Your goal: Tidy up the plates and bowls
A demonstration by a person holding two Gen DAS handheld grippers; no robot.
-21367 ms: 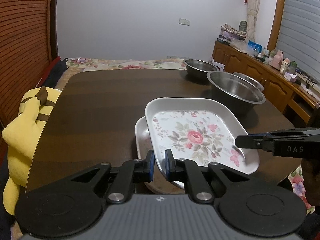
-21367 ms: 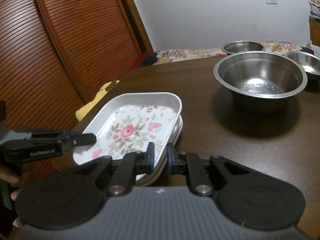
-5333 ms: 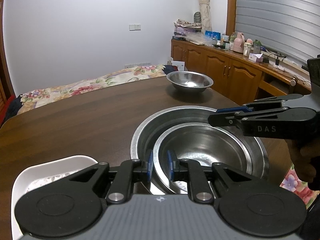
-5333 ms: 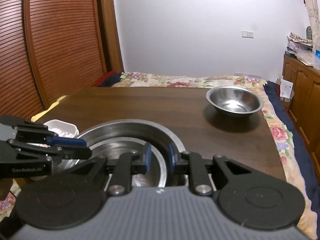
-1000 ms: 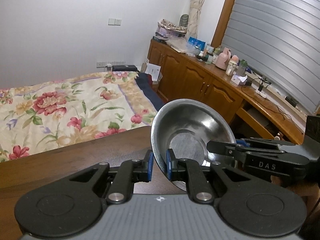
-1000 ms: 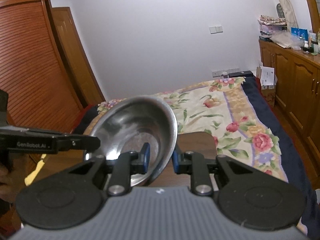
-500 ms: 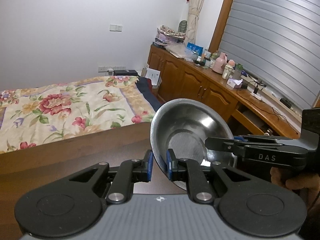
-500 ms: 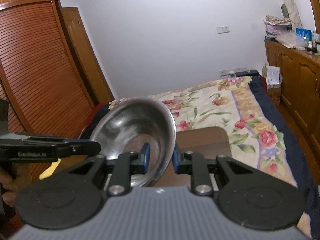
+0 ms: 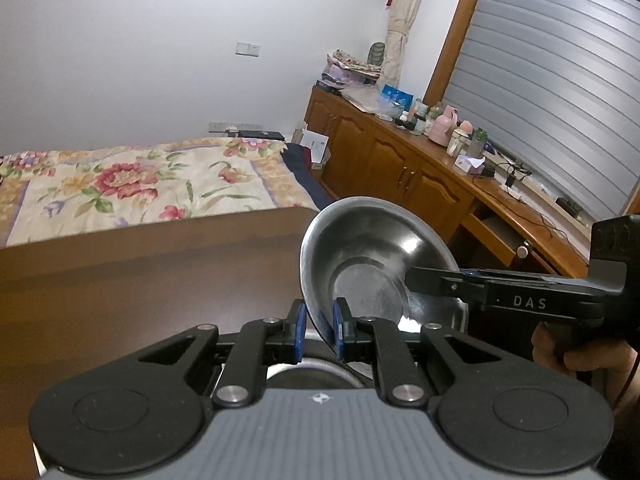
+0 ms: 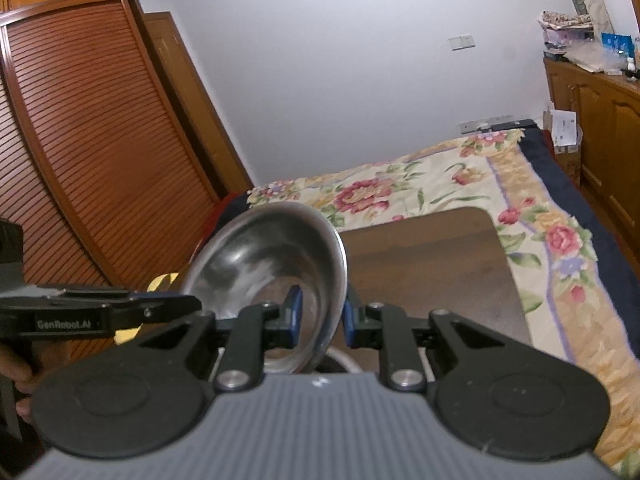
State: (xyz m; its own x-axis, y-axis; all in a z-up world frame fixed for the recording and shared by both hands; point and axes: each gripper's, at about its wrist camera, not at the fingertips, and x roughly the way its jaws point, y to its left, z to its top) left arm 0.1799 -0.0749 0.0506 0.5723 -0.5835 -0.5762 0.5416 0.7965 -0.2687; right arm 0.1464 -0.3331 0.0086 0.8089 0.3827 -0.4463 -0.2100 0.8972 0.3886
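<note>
Steel bowl (image 9: 372, 256) airborne above bench (image 9: 140, 276), left tool (image 9: 318, 322) and right tool (image 10: 320, 314) both clamped on opposite rims. Step: carrying it to nest. Next: lower level into bowl stack (image 10: 340, 360) below, then release.

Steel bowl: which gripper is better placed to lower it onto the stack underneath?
Left, marginally. The left gripper clamps the near rim of the tilted steel bowl, with the stacked bowl's rim directly below its fingers. The right gripper clamps the opposite rim, so lowering together looks safest.
</note>
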